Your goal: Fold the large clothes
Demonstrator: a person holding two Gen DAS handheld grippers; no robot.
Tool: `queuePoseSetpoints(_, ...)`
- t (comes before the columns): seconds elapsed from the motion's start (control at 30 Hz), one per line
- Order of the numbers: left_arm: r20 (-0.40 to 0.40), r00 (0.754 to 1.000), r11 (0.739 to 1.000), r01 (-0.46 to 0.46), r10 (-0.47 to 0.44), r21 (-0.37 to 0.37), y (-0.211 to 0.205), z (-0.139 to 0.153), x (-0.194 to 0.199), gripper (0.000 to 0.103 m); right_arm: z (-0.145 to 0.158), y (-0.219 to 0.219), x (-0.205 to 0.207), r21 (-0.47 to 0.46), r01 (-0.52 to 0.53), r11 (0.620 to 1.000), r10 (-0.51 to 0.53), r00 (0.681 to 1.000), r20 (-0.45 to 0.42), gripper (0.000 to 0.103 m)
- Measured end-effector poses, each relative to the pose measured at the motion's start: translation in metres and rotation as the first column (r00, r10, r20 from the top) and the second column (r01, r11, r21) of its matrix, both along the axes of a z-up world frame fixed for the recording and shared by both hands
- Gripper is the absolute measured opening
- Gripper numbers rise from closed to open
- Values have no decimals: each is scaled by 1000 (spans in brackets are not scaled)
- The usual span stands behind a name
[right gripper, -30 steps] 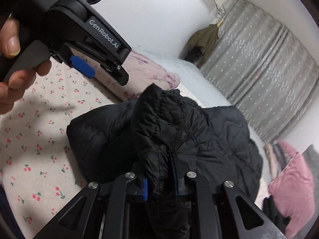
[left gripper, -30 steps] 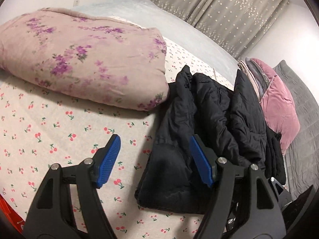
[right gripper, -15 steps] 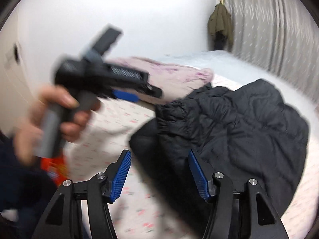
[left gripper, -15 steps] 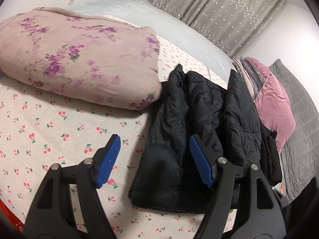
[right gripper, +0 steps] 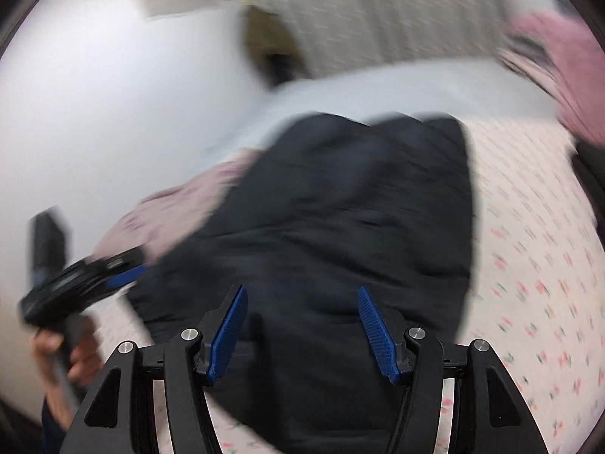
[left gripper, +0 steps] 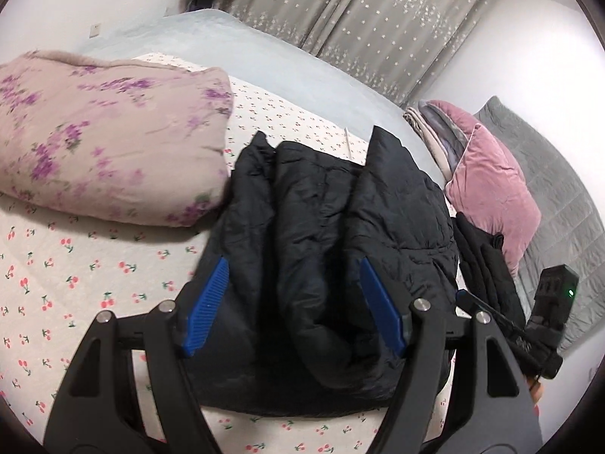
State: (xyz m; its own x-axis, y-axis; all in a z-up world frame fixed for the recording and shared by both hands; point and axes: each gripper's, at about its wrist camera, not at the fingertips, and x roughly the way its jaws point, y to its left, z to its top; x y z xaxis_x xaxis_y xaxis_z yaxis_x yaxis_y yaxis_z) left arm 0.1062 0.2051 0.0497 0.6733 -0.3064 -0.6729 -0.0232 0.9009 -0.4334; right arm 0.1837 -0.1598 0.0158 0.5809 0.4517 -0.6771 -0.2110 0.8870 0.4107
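A black puffer jacket [left gripper: 321,208] lies bunched in thick folds on the cherry-print sheet [left gripper: 75,265]. My left gripper [left gripper: 293,265] hovers open over the jacket's near edge, its blue pads [left gripper: 211,302] apart and gripping nothing. The right wrist view is blurred by motion. In it the jacket [right gripper: 359,208] spreads ahead and my right gripper [right gripper: 302,291] stands open above it with nothing between its pads. A hand [right gripper: 75,352] holds the left gripper at the lower left of that view.
A folded pink floral quilt [left gripper: 106,143] lies against the jacket's left side. On the right are a pink velvet pillow [left gripper: 491,196], a grey blanket [left gripper: 548,174] and another black garment [left gripper: 487,265]. Grey curtains [left gripper: 359,19] hang behind the bed.
The right gripper let go of the jacket fold it pinched, opened, rolled and swung away. The left gripper moved right, from over the sheet to over the jacket.
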Motion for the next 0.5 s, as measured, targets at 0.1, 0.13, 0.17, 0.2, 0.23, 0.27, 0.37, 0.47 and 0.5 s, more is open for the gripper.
queuePoseSetpoints(0.1, 4, 1000, 1000, 14, -14, 17, -15, 2, 6, 73, -12, -23, 12, 53, 80, 995, -77, 996, -54, 62)
queuePoseSetpoints(0.13, 2, 1000, 999, 19, -19, 34, -21, 2, 9, 75, -16, -29, 16, 74, 98, 992, -92, 993, -74, 62)
queuePoseSetpoints(0.17, -9, 1000, 997, 23, -22, 75, -31, 1, 15, 76, -19, -31, 17, 86, 102, 991, -95, 992, -84, 62)
queuePoseSetpoints(0.2, -18, 1000, 995, 22, -21, 100, -36, -1, 17, 79, -20, -34, 14, 92, 103, 990, -94, 991, -90, 62)
queuePoseSetpoints(0.23, -38, 999, 989, 25, -20, 146, -44, -6, 23, 79, -22, -32, 16, 87, 98, 991, -90, 992, -93, 62)
queuePoseSetpoints(0.27, -55, 998, 985, 26, -17, 172, -49, -11, 27, 79, -23, -34, 11, 76, 97, 992, -90, 992, -89, 62)
queuePoseSetpoints(0.37, -86, 996, 981, 21, -4, 194, -54, -24, 35, 69, -26, -21, 14, 27, 64, 998, -63, 997, -55, 63)
queuePoseSetpoints(0.47, -68, 997, 982, 32, -19, 188, -52, -23, 33, 23, -27, -11, 9, 19, 36, 999, -36, 999, -30, 63)
queuePoseSetpoints(0.5, -55, 998, 981, 32, -21, 189, -52, -21, 31, 15, -27, -7, 8, 15, 25, 1000, -25, 999, -25, 63)
